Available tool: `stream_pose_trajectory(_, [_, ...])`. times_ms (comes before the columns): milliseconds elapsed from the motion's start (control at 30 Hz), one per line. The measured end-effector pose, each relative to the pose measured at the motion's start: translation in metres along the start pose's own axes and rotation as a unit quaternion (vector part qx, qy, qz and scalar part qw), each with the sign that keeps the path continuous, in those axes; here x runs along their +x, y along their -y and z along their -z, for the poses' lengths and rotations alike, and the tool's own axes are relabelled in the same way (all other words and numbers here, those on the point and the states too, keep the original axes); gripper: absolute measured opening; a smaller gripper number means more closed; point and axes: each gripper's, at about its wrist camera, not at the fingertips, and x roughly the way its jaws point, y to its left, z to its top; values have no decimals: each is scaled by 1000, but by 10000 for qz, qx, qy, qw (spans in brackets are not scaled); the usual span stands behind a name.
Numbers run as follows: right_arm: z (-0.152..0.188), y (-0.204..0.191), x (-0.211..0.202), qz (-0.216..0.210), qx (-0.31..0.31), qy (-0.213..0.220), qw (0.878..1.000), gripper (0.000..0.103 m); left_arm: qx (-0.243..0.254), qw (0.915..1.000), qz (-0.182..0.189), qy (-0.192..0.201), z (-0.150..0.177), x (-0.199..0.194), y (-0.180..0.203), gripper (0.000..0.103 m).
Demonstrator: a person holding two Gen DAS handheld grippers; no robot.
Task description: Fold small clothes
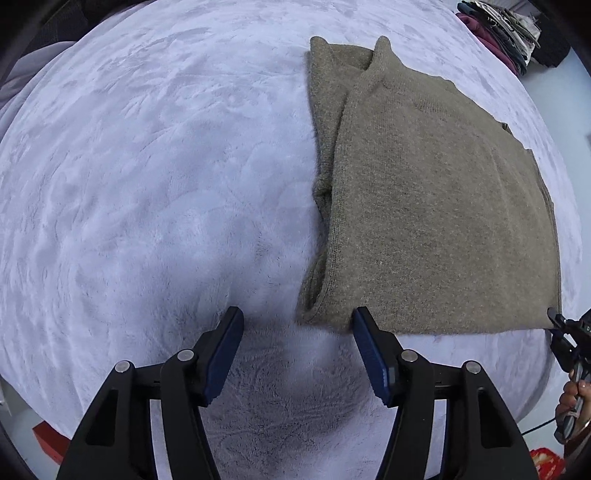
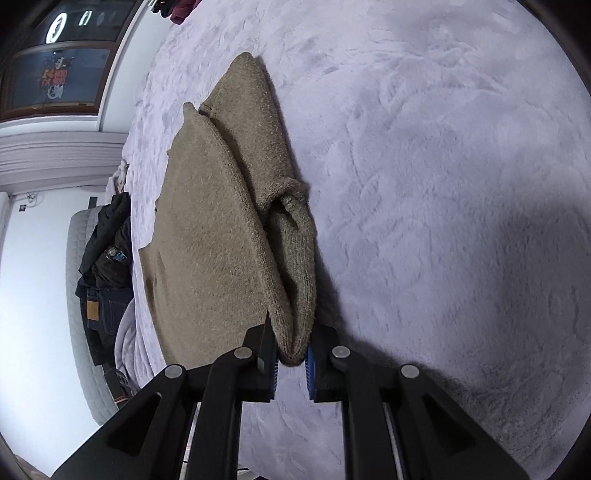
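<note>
pale plush blanket (image 1: 147,184) carries a half-folded tan sweater (image 1: 424,203). right gripper (image 2: 291,356) pinches its near corner; left gripper (image 1: 297,325) gapes wide beside the hem. grip both corners before lifting evenly.

Sweater (image 1: 436,206) lies flat on the blanket (image 1: 147,184), folded, sleeve tucked along its left edge. Left gripper (image 1: 297,325) at the near hem (one finger touching the hem). Right gripper (image 2: 291,356) pinches the near right corner. Clothes pile (image 1: 506,29) behind, far right.
</note>
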Motion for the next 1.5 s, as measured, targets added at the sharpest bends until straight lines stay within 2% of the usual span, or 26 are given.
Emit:
stream_pose_trajectory(67, [4, -3, -6, -39, -23, 27, 10000, 16, -219, 9985, 508, -37, 3, -5, -4, 63])
stream_pose_trajectory(133, [9, -9, -12, -247, -141, 5, 9996, 17, -558, 9902, 1273, -152, 7, -4, -10, 63])
stream_pose_trajectory(167, [13, -12, -13, -349, -192, -37, 9992, 19, -702, 9859, 1504, -209, 9, -1, -10, 63])
stream_pose_trajectory(267, [26, -21, -5, -624, -244, -272, 9974, 25, -1178, 9744, 1897, -276, 5, 11, -19, 63])
stream_pose_trajectory(367, [39, -28, 15, -810, -246, -521, 9951, 26, -1641, 9610, 2213, -226, 6, 17, -23, 63])
stream_pose_trajectory(467, [42, -28, 32, -926, -70, -474, 9946, 36, -1920, 9519, 2386, -114, 9, 17, -31, 63])
stream_pose_trajectory(500, [41, -26, 36, -952, 24, -384, 9947, 38, -1983, 9505, 2393, -71, 10, 16, -33, 62])
stream_pose_trajectory(567, [38, -20, 41, -1087, 310, -239, 9933, 38, -2065, 9503, 2328, 61, 9, 17, -39, 39])
stream_pose_trajectory(600, [37, -16, 42, -1194, 501, -167, 9914, 34, -2037, 9533, 2229, 108, 9, 15, -40, 16])
stream_pose_trajectory(633, [35, -15, 42, -1241, 604, -130, 9903, 26, -2029, 9534, 2225, 161, 8, 14, -38, 16])
stream_pose_trajectory(667, [34, -16, 40, -1239, 618, -110, 9903, 9, -1981, 9548, 2200, 267, 8, 7, -39, 16])
stream_pose_trajectory(733, [32, -25, 30, -1235, 398, -71, 9915, 9, -1703, 9631, 2033, 464, 0, -2, -27, 14])
stream_pose_trajectory(800, [32, -30, 20, -1239, 233, -43, 9920, 9, -1587, 9655, 1987, 571, 0, -4, -31, 14])
stream_pose_trajectory(867, [31, -25, 17, -1036, 180, -16, 9945, 9, -1660, 9652, 1970, 457, 2, 8, -37, 14])
stream_pose_trajectory(900, [30, -16, 20, -905, 293, -32, 9955, 9, -1721, 9647, 1959, 379, 4, 16, -40, 14])
stream_pose_trajectory(967, [30, 1, 26, -738, 486, -66, 9961, 9, -1900, 9584, 2107, 301, 7, 29, -46, 15])
stream_pose_trajectory(1033, [31, 6, 30, -766, 508, -70, 9957, 9, -1994, 9569, 2091, 300, 10, 27, -52, 17])
stream_pose_trajectory(1100, [31, 3, 29, -726, 408, -66, 9965, 9, -1866, 9635, 1901, 265, 8, 23, -47, 18])
stream_pose_trajectory(1133, [31, 2, 29, -711, 385, -76, 9967, 9, -1785, 9675, 1773, 244, 8, 20, -45, 24])
stream_pose_trajectory(1167, [30, 2, 29, -702, 372, -92, 9968, 9, -1694, 9724, 1589, 226, 7, 17, -44, 25])
stream_pose_trajectory(1267, [28, -1, 30, -630, 317, -118, 9974, 9, -1607, 9784, 1295, 140, 5, 12, -42, 25])
stream_pose_trajectory(1300, [28, -1, 29, -610, 306, -126, 9976, 9, -1578, 9802, 1191, 138, 5, 10, -40, 32])
stream_pose_trajectory(1333, [27, -2, 30, -596, 300, -135, 9977, 9, -1534, 9824, 1060, 135, 5, 8, -39, 49])
stream_pose_trajectory(1400, [26, -3, 31, -586, 303, -149, 9977, 9, -1413, 9865, 798, 220, 4, 3, -32, 63])
stream_pose_trajectory(1500, [26, -6, 34, -562, 291, -153, 9979, 9, -1207, 9911, 493, 276, 3, -1, -24, 64])
